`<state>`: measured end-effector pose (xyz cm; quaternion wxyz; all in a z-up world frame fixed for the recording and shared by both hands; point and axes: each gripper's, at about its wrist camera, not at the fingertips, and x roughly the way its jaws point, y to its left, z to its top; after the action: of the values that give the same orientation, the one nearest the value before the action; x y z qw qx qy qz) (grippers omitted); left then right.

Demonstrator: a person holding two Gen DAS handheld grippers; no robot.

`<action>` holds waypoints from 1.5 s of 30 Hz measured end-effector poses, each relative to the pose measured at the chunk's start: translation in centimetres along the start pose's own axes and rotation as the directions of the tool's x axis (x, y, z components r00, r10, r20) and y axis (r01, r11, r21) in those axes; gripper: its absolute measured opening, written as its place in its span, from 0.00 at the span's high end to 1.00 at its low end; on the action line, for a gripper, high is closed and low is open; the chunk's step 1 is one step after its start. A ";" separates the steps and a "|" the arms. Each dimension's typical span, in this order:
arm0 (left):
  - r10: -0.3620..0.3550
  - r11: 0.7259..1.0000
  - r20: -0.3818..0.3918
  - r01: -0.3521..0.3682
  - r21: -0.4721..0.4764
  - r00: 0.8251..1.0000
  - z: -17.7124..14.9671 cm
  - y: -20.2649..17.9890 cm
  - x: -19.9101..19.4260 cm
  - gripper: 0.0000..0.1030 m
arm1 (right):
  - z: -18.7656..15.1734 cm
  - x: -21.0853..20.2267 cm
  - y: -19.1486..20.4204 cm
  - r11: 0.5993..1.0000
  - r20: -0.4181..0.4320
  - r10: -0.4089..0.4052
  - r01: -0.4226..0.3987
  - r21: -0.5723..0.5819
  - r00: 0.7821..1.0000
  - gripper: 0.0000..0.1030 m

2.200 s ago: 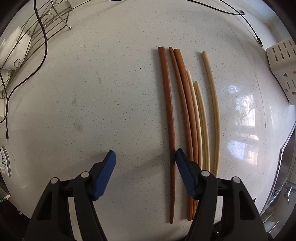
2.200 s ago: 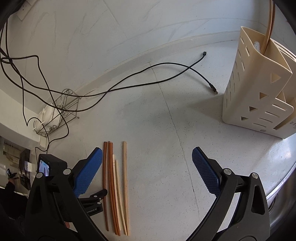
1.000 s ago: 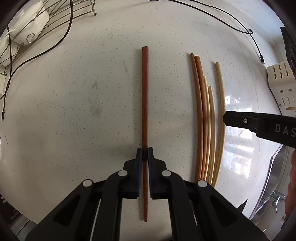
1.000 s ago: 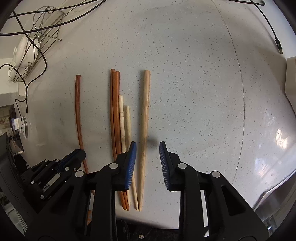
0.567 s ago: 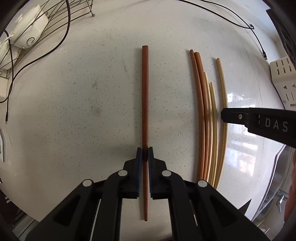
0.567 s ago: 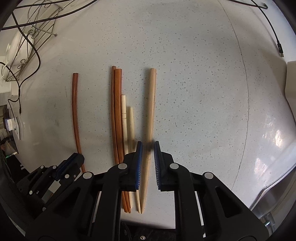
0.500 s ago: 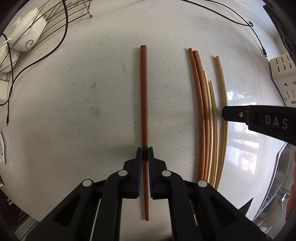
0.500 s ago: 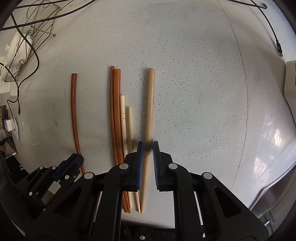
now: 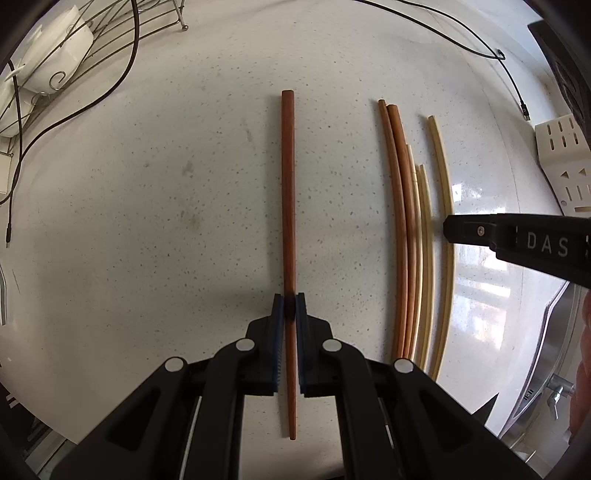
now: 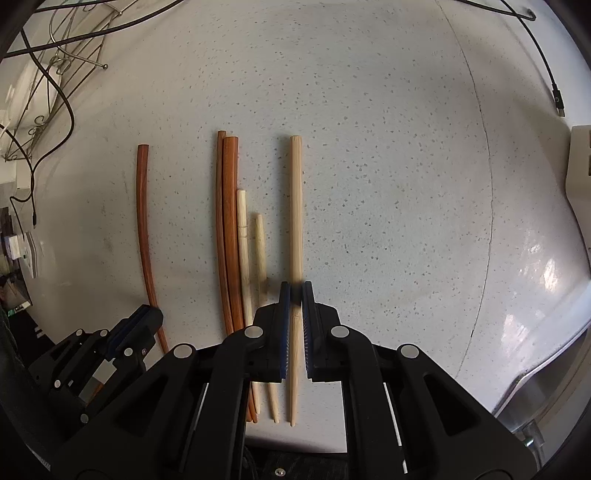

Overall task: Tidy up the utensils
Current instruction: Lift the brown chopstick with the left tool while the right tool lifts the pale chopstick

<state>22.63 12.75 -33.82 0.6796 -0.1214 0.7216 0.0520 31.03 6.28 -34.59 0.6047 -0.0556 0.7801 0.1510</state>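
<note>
The left claw (image 9: 290, 314) is clenched on a dark reddish-brown chopstick (image 9: 288, 192), its blue pads pressing either side of the stick toward the thin end. The stick runs straight ahead along the speckled white counter (image 9: 147, 221), thick end far, pointed tip reaching back beneath the claw body. Whether it is lifted off the surface or resting on it is hard to say from this angle.

The right claw (image 10: 294, 295) is likewise clamped on a pale bamboo chopstick (image 10: 295, 206), gripping it past the middle, toward the tapered end; the tip shows below, between the claw's black arms.

Between the two held sticks lies a group of four on the counter: two orange-brown chopsticks (image 10: 228, 229) touching side by side, then a cream chopstick (image 10: 243, 243) beside them, and a shorter-looking pale chopstick (image 10: 260, 251) next to that. All point the same way, roughly parallel to the held ones. The dark stick sits well apart on the left of this group; the bamboo one is just beside its right edge.

A perforated cream utensil holder (image 9: 561, 158) stands at the far right of the counter. A wire rack (image 9: 92, 48) holding white dishes sits at the far left, with black cables (image 9: 443, 29) trailing across the back.
</note>
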 end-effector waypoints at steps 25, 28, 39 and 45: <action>-0.182 0.981 0.077 0.187 -0.053 0.980 -3.1 4.8 -1.1 0.95 | -3.3 -2.6 -3.3 0.998 0.113 0.047 -0.050 0.024 0.992 0.94; -0.178 0.982 0.073 0.182 -0.054 0.981 -3.4 5.1 -1.1 0.95 | -3.8 -2.5 -3.6 0.998 0.117 0.054 -0.057 0.020 0.992 0.94; -0.005 1.000 0.028 0.004 0.008 1.000 -1.9 2.5 -0.7 0.91 | -5.6 -3.4 -5.6 0.996 0.131 0.083 -0.087 0.025 0.988 0.94; 0.035 0.999 0.020 -0.035 0.018 0.999 -1.2 2.1 -0.7 0.72 | -5.6 -3.8 -6.7 0.994 0.137 0.100 -0.105 0.033 0.985 0.94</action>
<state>21.02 14.61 -33.24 0.6868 -0.1018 0.7173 0.0583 28.69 -2.16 -30.83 0.6487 0.0071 0.7419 0.1695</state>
